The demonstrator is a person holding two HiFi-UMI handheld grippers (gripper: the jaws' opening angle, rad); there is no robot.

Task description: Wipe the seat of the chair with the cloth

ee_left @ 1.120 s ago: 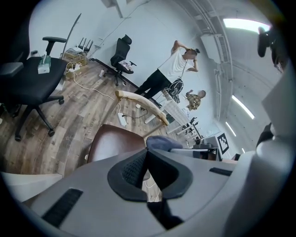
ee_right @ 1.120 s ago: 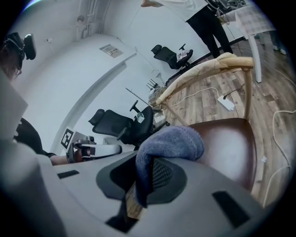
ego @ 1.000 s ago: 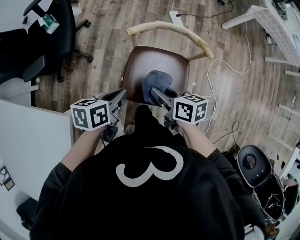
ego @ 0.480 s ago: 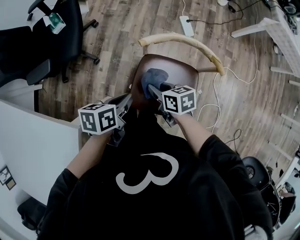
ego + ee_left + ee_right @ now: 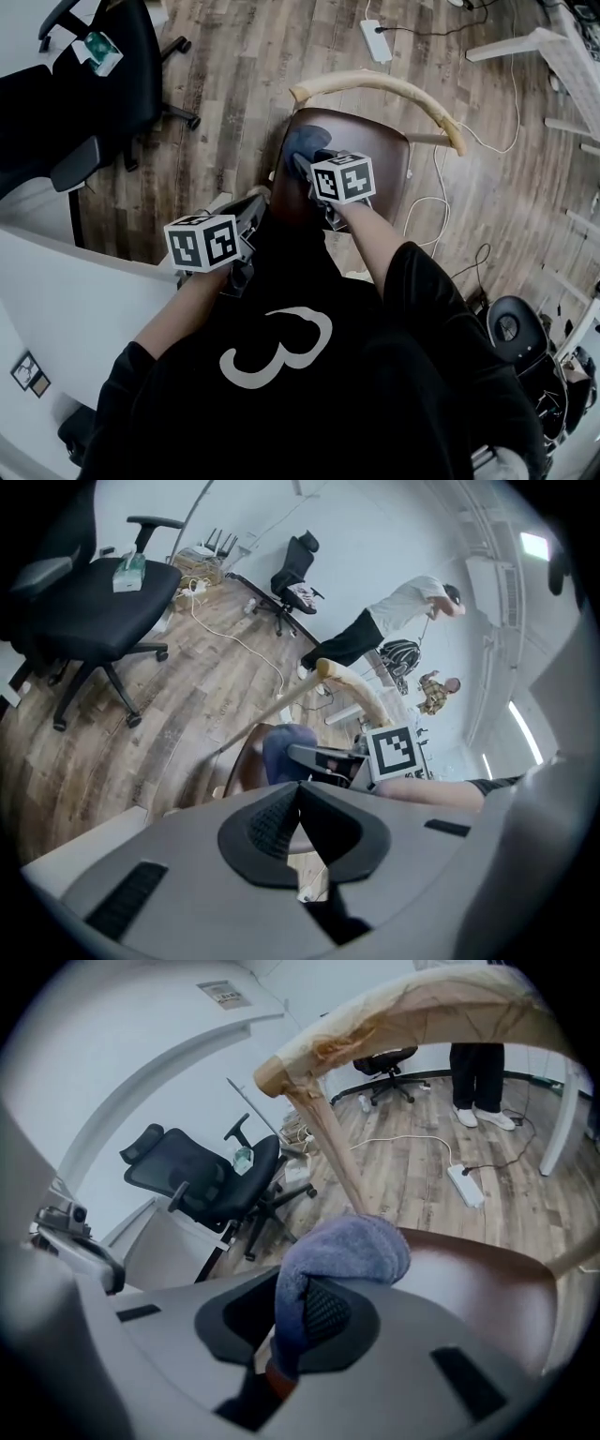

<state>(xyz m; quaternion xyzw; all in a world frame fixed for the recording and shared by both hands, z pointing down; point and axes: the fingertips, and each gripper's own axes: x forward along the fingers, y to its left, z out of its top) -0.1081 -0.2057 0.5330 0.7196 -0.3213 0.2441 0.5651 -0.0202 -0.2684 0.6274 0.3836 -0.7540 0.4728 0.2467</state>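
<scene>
The right gripper [image 5: 304, 163] clamps the blue-grey cloth [image 5: 302, 142] between its jaws. The cloth seems to press on the glossy brown chair seat [image 5: 386, 161] at its far left corner, below the curved pale backrest [image 5: 384, 86]. The left gripper [image 5: 255, 201] hangs beside the seat's near edge, jaws closed on nothing. A wood-plank floor [image 5: 234, 84] lies all around, and a black office chair [image 5: 103, 75] stands to the left.
</scene>
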